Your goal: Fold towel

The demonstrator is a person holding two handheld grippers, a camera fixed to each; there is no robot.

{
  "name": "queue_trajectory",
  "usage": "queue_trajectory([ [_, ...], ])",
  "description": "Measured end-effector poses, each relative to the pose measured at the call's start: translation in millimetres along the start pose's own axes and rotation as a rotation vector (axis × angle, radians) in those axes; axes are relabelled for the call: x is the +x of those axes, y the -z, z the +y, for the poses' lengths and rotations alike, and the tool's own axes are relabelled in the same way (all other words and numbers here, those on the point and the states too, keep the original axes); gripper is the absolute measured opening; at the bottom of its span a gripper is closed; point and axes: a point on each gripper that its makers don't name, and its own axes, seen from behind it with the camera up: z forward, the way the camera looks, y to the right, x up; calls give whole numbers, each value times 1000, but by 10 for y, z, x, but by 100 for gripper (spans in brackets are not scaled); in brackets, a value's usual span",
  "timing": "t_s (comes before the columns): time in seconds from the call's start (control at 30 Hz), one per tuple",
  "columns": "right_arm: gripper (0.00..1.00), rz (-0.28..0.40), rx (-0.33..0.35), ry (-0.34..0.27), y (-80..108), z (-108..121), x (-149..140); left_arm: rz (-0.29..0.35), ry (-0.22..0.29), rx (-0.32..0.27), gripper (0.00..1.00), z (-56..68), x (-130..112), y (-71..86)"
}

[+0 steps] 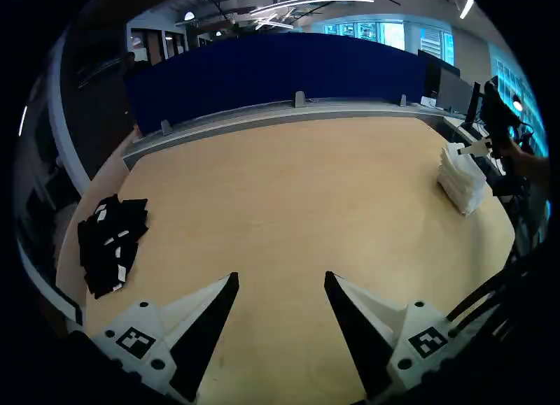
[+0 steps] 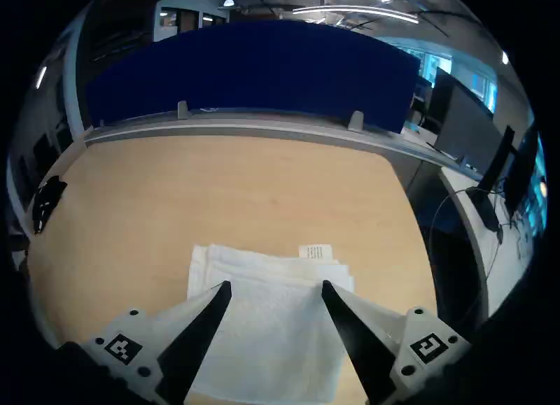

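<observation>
White towel stack [image 2: 269, 261], judged soft, light and limp, lies on the table [image 2: 210, 188] beneath the released right tool [image 2: 273, 286]; left tool [image 1: 280, 275] released, empty; best pinched at a top-layer corner.

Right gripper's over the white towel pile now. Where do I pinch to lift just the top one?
Pinch the top towel at its far edge, coming down from above with the right gripper. The pile sits stepped along that far side, so single edges show there, while the middle lies flat with no lip. The jaws stand open over it.
</observation>
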Motion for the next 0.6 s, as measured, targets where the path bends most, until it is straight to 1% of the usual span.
queue_trajectory([
  [0.17, 100, 13, -3, -6, 81, -13, 3, 7, -4, -5, 91, 17, 17, 10],
  [0.23, 100, 24, -4, -11, 143, -35, 2, 9, -6, -6, 91, 17, 20, 21],
  [0.4, 100, 50, -12, -21, 351, -111, -48, 17, -4, -11, 91, 11, 28, 40],
  [0.6, 100, 65, -31, -38, 632, -230, -219, 31, -2, -24, 91, 22, 49, 29],
])
